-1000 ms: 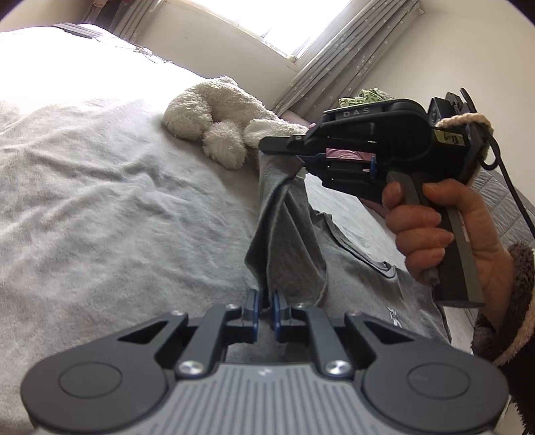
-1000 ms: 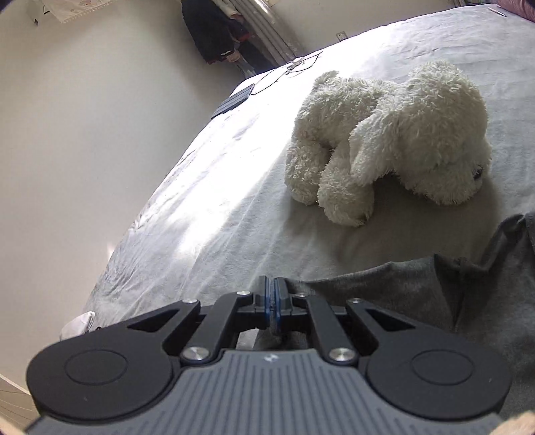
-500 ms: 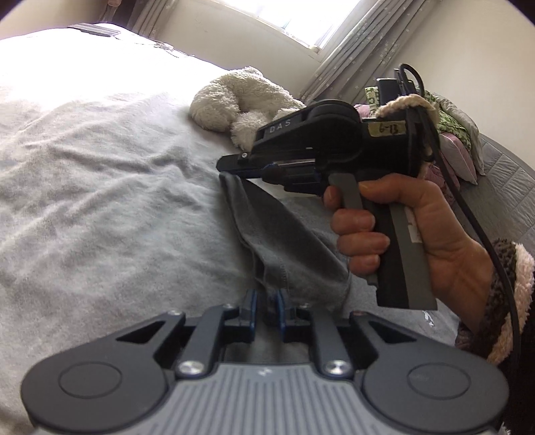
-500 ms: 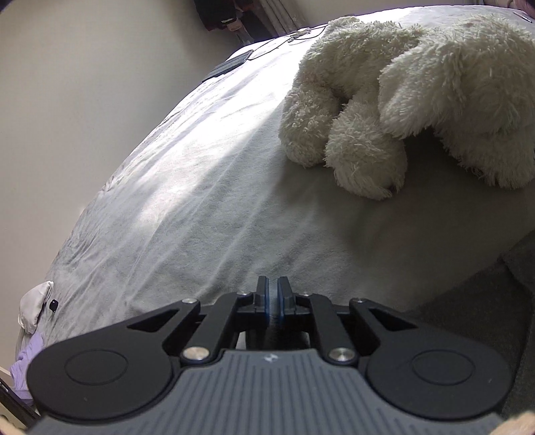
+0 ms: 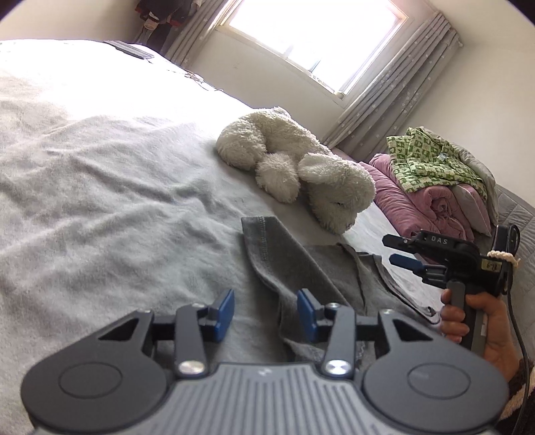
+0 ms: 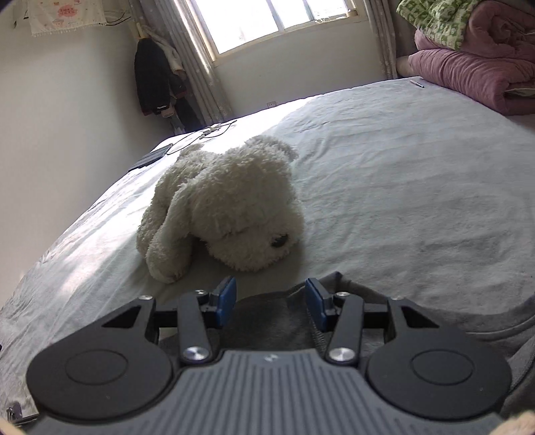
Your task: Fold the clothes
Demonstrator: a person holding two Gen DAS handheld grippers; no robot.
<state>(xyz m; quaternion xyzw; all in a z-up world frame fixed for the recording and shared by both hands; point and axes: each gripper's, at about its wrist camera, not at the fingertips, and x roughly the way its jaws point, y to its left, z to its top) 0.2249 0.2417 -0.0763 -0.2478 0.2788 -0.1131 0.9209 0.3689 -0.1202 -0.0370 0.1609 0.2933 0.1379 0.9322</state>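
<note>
Grey fuzzy blanket [image 5: 100, 187] covers the bed, with a window [image 6: 267, 20] and curtains at the far wall. A white plush dog [image 5: 294, 164] lies in the middle of the bed, and pink bedding [image 6: 468, 73] is piled at the far right corner. My grey shirt [image 5: 287, 261] lies flat near the dog. My left gripper [image 5: 264, 313] and right gripper [image 6: 271, 302] have just been opening; both sit half open over the shirt, pinching nothing.
</note>
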